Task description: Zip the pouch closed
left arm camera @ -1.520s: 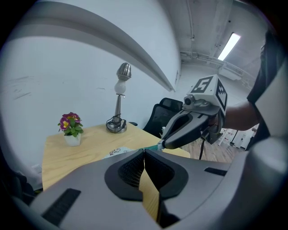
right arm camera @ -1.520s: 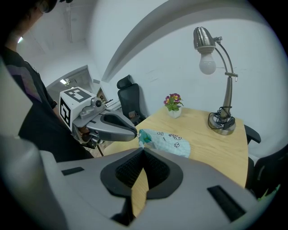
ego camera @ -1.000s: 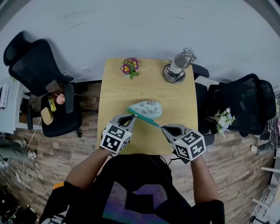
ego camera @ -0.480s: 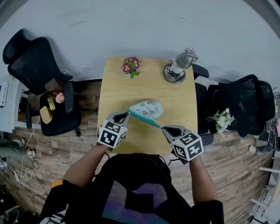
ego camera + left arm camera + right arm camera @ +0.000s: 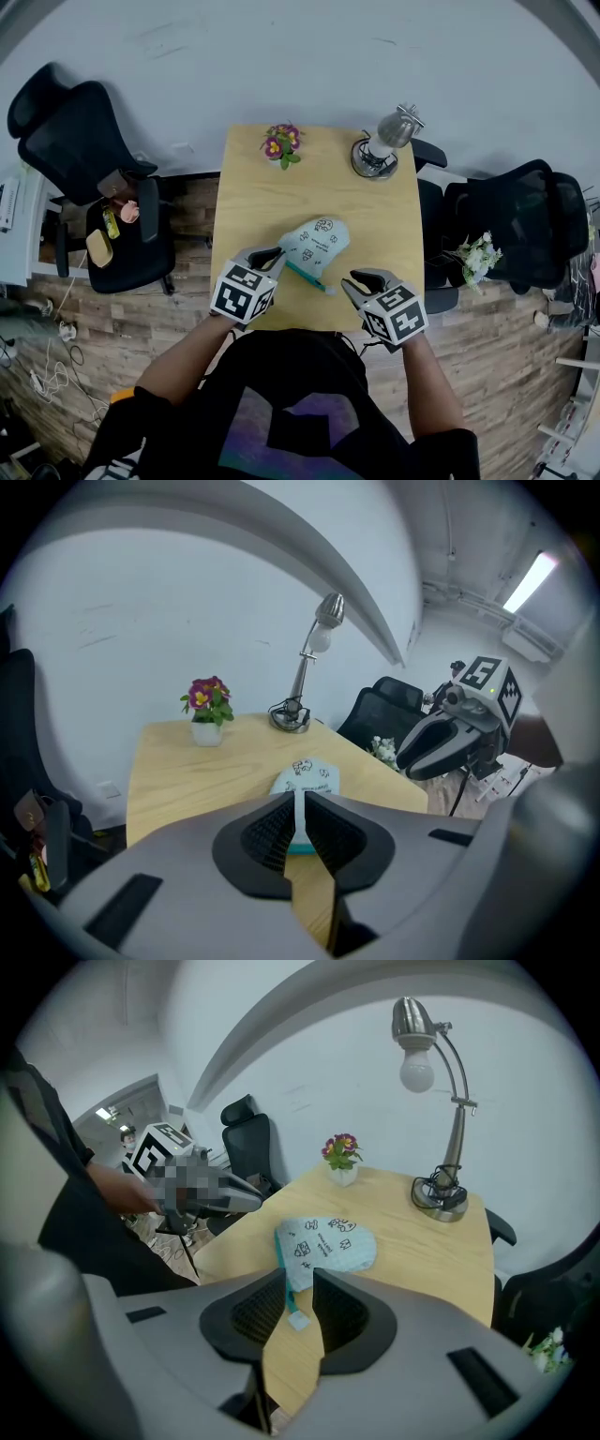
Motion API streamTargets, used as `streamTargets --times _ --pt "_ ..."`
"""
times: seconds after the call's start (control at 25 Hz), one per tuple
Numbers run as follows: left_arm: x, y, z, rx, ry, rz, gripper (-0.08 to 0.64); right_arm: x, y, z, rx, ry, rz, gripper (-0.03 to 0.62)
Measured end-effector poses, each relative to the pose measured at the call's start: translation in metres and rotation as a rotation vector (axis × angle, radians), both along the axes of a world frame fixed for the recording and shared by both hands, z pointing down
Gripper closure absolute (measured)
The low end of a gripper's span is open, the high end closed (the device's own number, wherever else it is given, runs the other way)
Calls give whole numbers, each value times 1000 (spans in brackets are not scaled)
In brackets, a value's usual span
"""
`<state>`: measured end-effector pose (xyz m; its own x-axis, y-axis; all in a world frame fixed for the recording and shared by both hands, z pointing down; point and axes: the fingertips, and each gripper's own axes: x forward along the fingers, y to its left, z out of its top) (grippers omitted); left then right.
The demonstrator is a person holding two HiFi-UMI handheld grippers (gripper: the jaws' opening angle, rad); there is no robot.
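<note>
A pale mint pouch (image 5: 317, 242) with small prints and a teal zipper edge lies flat on the wooden table (image 5: 251, 192). My left gripper (image 5: 270, 255) is at the pouch's left corner; in the left gripper view (image 5: 300, 803) its jaws are pressed together on the pouch's (image 5: 305, 778) edge. My right gripper (image 5: 361, 279) stands open just right of the zipper end, touching nothing. In the right gripper view (image 5: 298, 1283) the zipper's pull tab (image 5: 296, 1321) lies on the table between the spread jaws, with the pouch (image 5: 328, 1241) beyond.
A silver desk lamp (image 5: 380, 150) stands at the table's back right and a small flower pot (image 5: 279, 143) at the back middle. Black office chairs sit at the left (image 5: 84, 159) and right (image 5: 520, 225) of the table. White flowers (image 5: 480, 253) are beside the right chair.
The right gripper has let go of the zipper pull and drawn back slightly. The pouch, stretched taut between both grippers before, now rests slack and flat on the table.
</note>
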<state>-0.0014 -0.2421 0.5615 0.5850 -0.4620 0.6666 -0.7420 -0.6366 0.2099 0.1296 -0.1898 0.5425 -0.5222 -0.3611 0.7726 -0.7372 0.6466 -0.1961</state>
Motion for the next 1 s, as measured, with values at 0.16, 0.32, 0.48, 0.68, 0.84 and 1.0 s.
streamTargets --times 0.16,0.32,0.48,0.68,0.84,1.0 --pt "15 -6 -34 70 54 6 528 6 -23 -26 114 -3 89 489" --pt "28 -11 -77 170 92 3 528 10 -50 -71 272 -56 237 530" --pt "33 -14 -114 262 111 -16 529 4 -59 -110 403 -85 294 563" --pt "34 -15 -158 368 133 -53 534 -3 -60 -150 537 -90 313 574" --pt "37 -10 -186 444 147 -52 537 -8 -55 -174 608 -110 329 575" --pt "39 -3 -201 481 164 -54 540 -12 -48 -190 651 -132 343 575"
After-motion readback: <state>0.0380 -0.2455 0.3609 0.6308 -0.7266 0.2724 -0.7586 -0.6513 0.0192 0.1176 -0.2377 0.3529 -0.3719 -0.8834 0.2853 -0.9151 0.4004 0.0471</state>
